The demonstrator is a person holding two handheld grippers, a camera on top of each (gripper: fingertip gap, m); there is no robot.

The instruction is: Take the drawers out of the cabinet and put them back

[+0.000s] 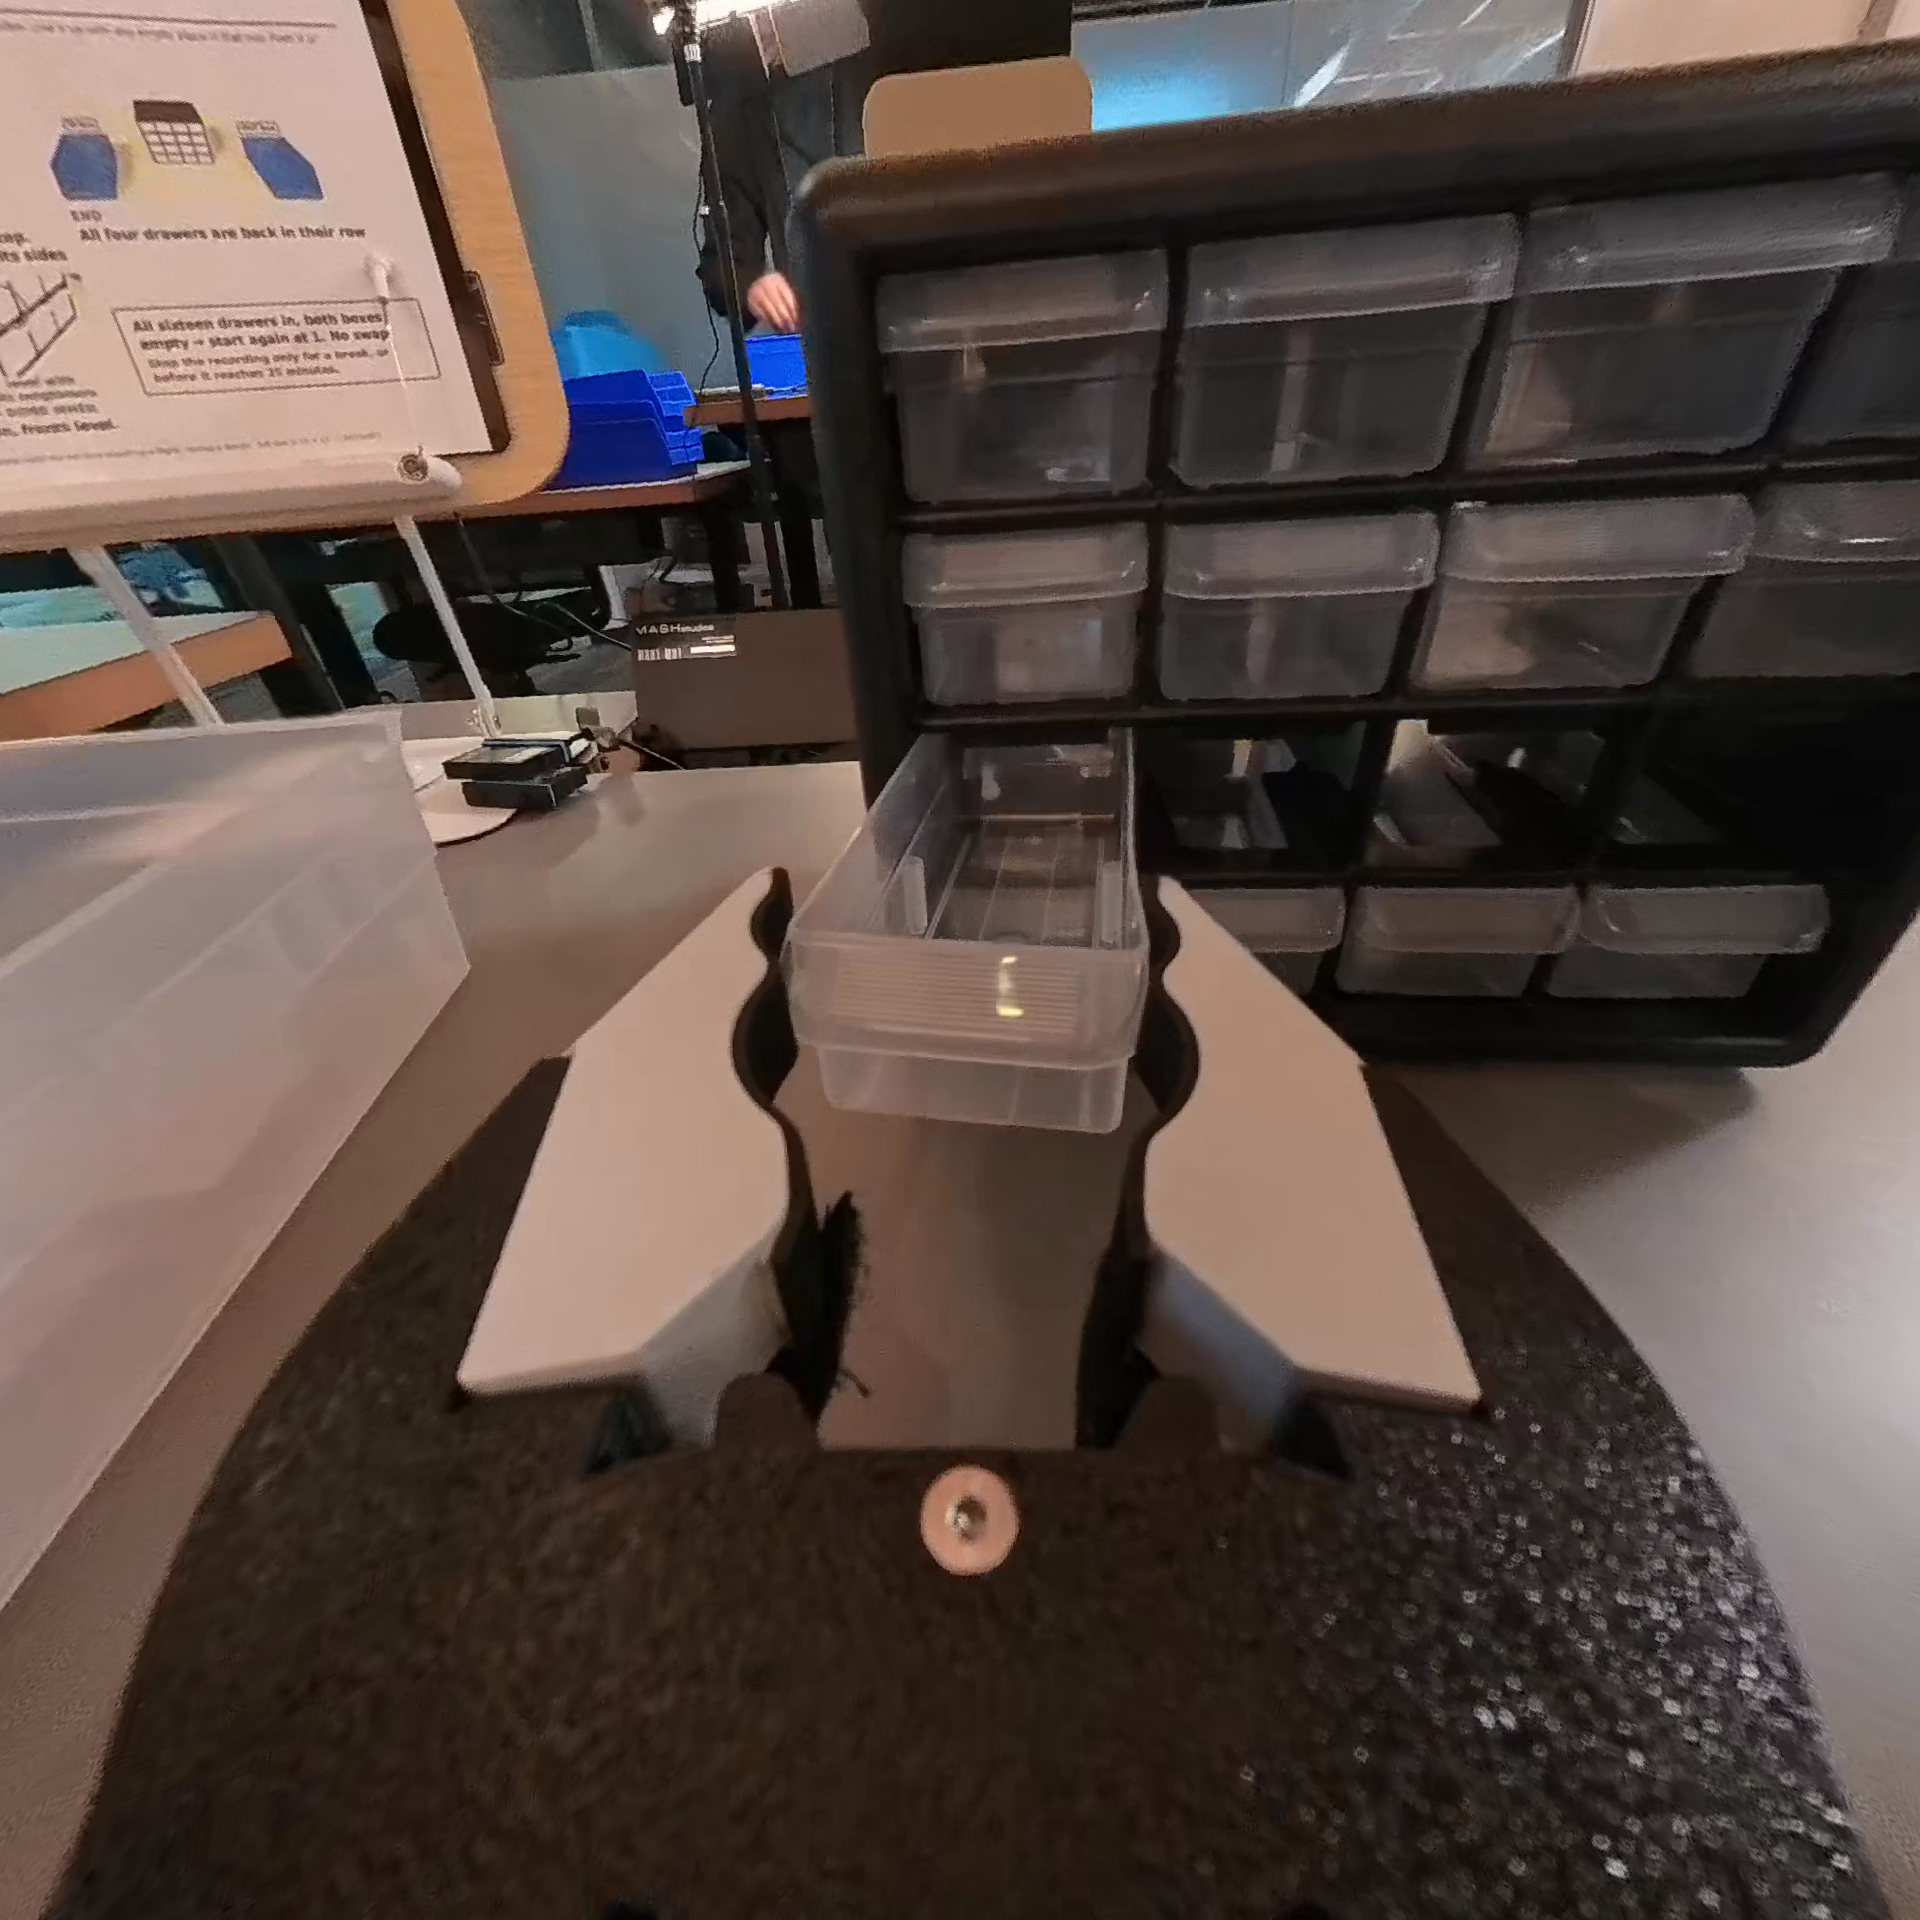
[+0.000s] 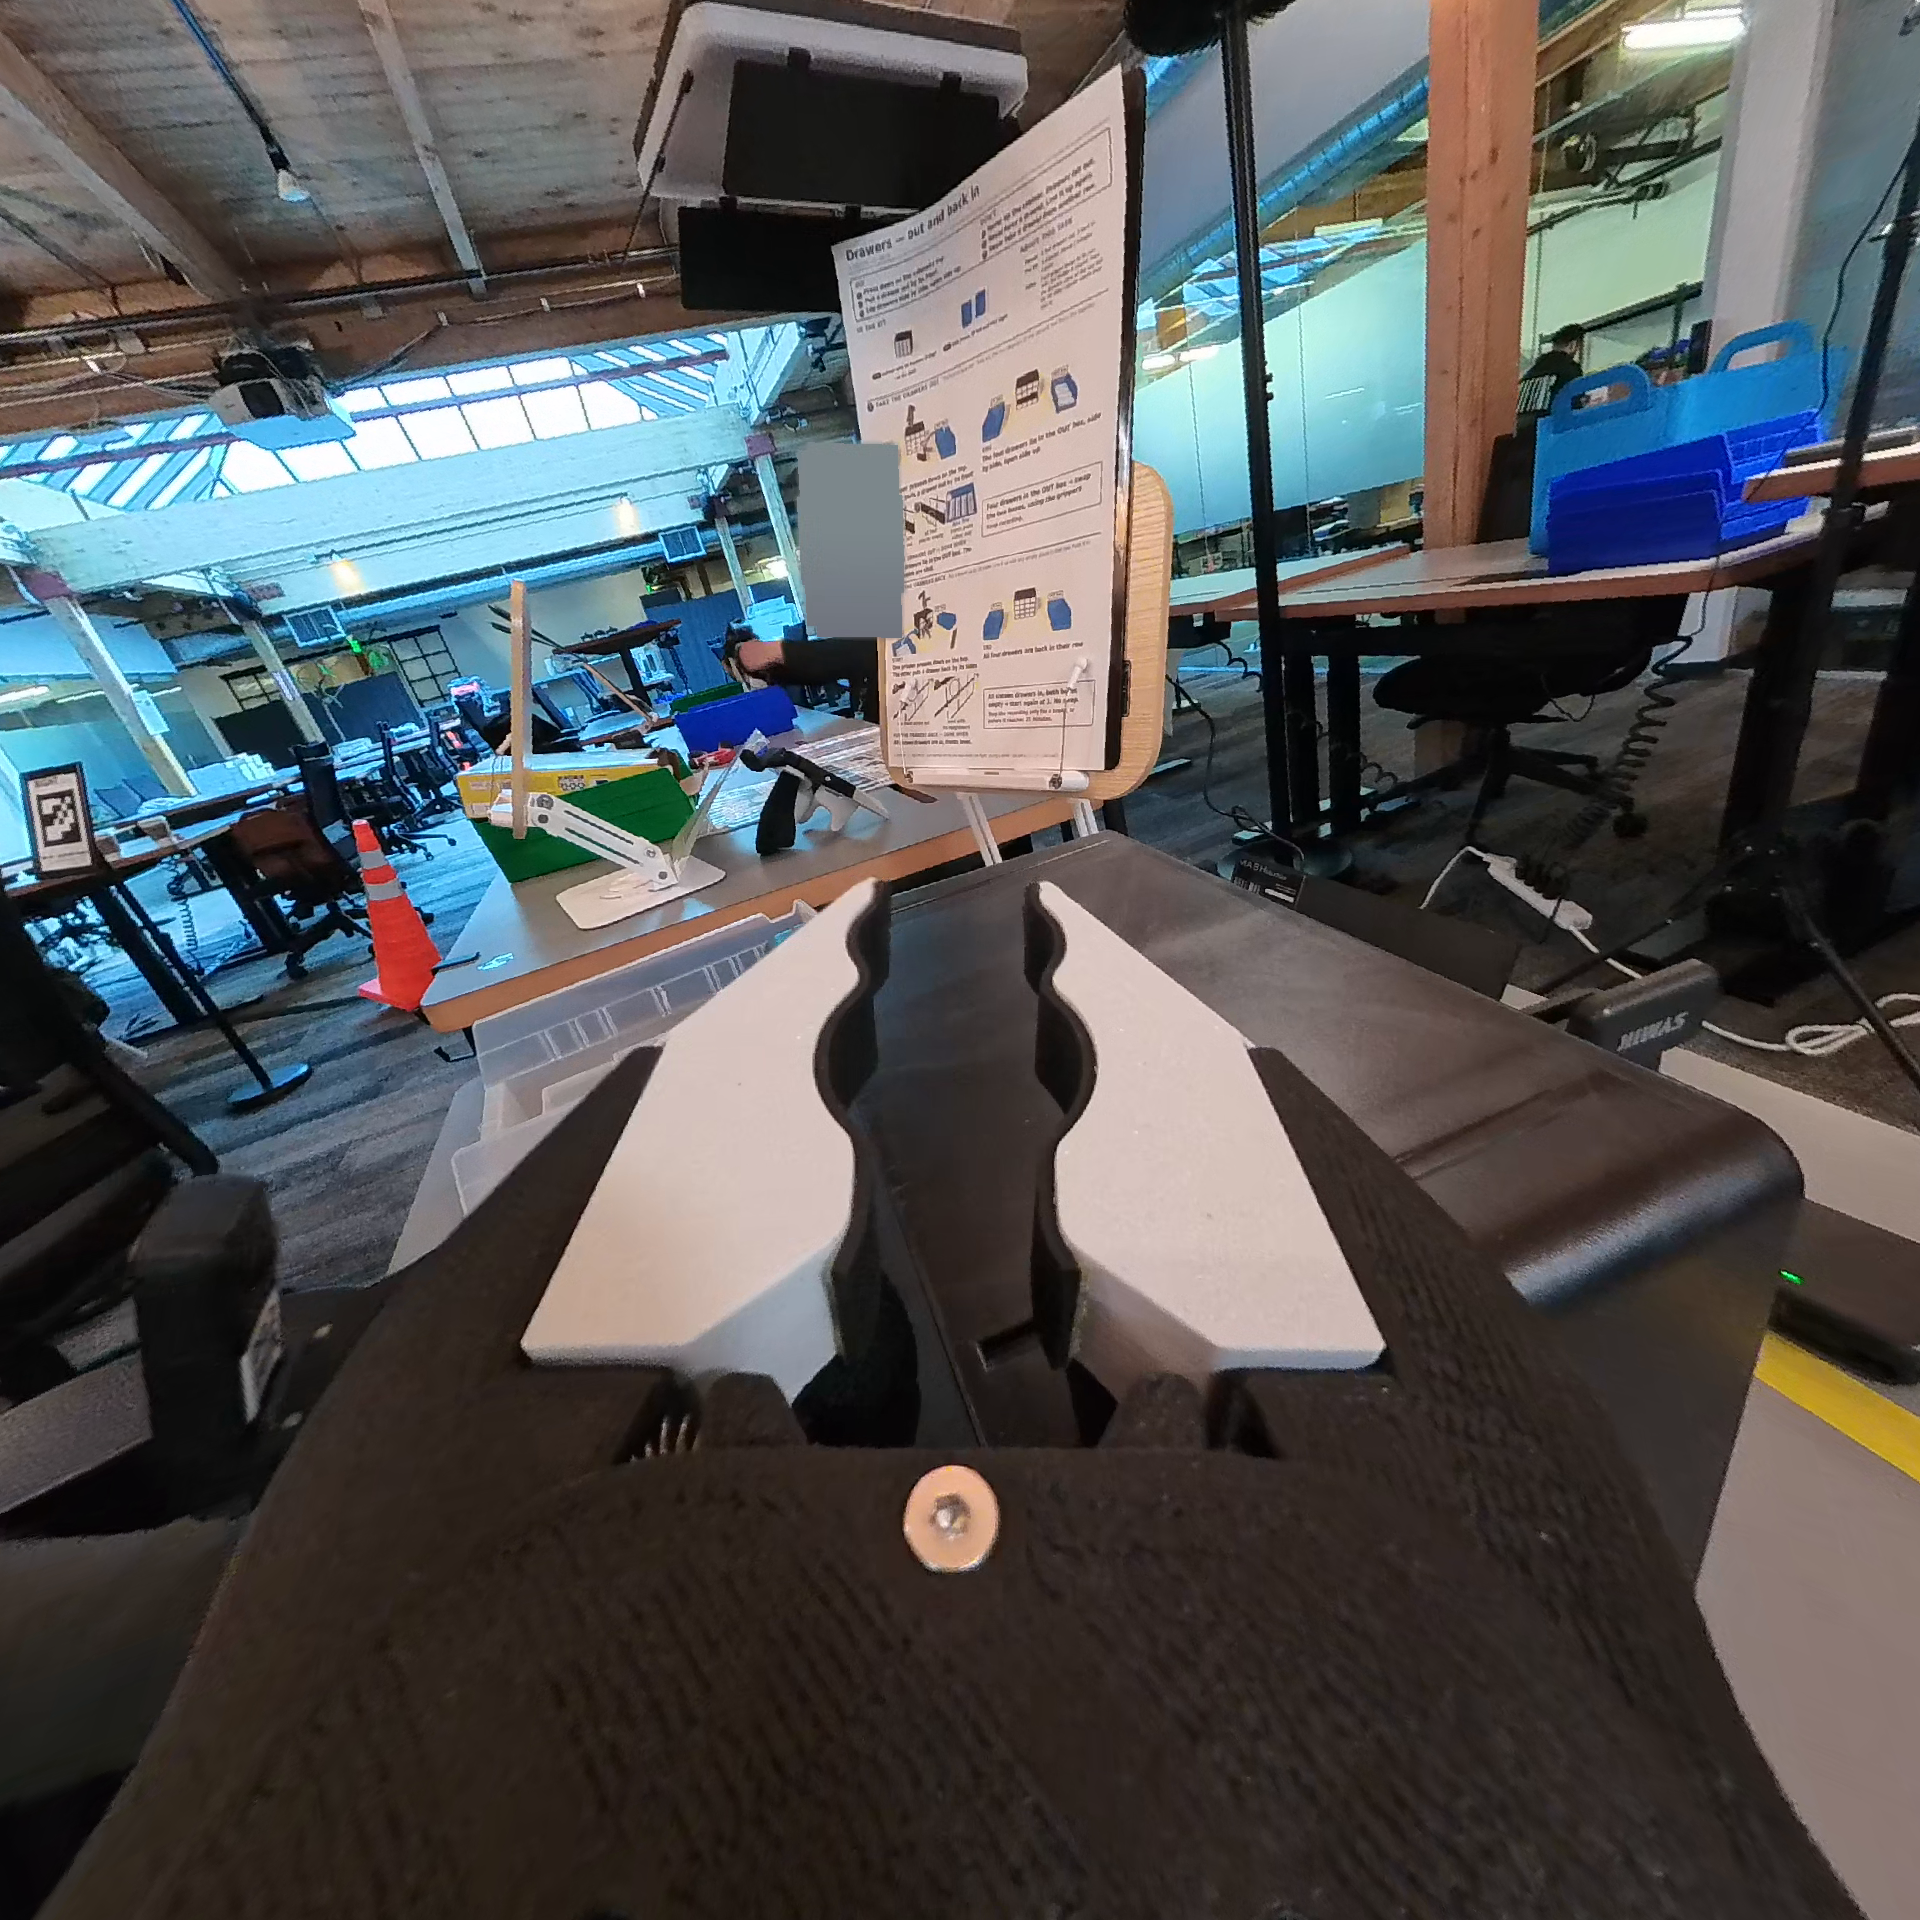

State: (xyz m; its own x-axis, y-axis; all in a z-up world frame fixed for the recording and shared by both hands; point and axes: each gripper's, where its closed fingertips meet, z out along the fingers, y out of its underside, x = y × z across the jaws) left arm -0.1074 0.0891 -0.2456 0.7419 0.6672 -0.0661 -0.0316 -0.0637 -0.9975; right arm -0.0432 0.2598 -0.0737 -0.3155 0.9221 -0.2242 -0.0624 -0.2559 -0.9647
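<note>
Gripping the front of a clear drawer [image 1: 971, 997], the left gripper [image 1: 966, 997] shows in its own view with one finger on each side of the drawer face, clenched on it. The drawer sticks well out of the far-left slot in the third row of the black cabinet [image 1: 1351, 156], its back end just inside the opening, its tray empty as far as can be seen. Three other slots [image 1: 1455, 790] in that row look dark and empty. The two rows above hold their drawers fully in, and so does the bottom row where it shows. A frosted plastic box [image 1: 187, 987] stands on the grey table [image 1: 1662, 1195] to the left, near the cabinet, and an instruction sheet [image 1: 208, 208] on a stand rises behind it.

From the right wrist view, the right gripper [image 2: 956, 904] rests over the cabinet's black top [image 2: 1455, 1091], apparently steadying it; its fingers stand a narrow gap apart with nothing between them, so it is released. The same instruction sheet [image 2: 997, 468] and part of the clear box [image 2: 582, 1039] lie beyond.

Judging by this, one row is being worked: whether this drawer is going out or back in cannot be told, and three slots remain to fill either way
</note>
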